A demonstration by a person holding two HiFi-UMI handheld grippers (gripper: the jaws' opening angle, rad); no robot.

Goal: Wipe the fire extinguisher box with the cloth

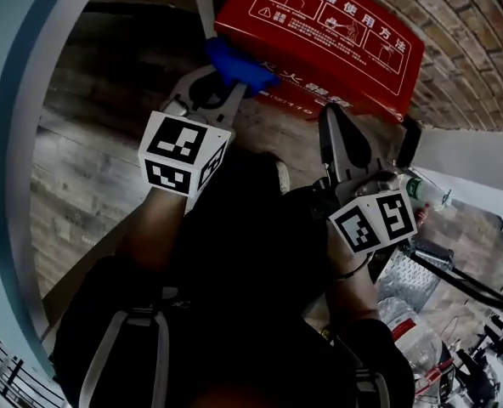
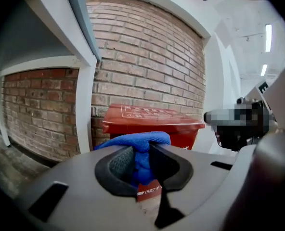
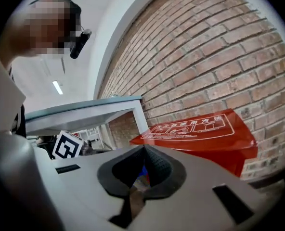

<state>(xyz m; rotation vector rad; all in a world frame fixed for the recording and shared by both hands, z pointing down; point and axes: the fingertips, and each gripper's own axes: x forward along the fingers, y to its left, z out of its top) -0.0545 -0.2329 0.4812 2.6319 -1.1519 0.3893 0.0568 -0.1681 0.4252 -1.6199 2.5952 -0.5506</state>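
Red fire extinguisher box [image 1: 319, 36] standing against a brick wall [image 1: 481, 49], straight ahead of both hand-held grippers. White print on its sloping lid reads "灭火器使用方法" above a row of boxed pictograms. More white characters run along the front face, partly covered and too small to read. The left gripper [image 1: 226, 79] has its jaws clamped on a blue cloth [image 1: 234, 65], which bunches out past the tips at the lid's near left corner. From that gripper's own view the cloth [image 2: 140, 146] fills the gap between the dark pads [image 2: 118, 165], with the box front just beyond. The right gripper [image 1: 332, 116], lower and to the right of the left one, has its tips together with nothing between them [image 3: 143, 150]; the lid's front edge lies ahead and to its right. Each gripper carries a cube [image 1: 183, 153] of black-and-white square markers. A white post [image 2: 84, 105] rises just left of the box. Left of the left gripper, wooden plank floor [image 1: 81, 160] lies open.
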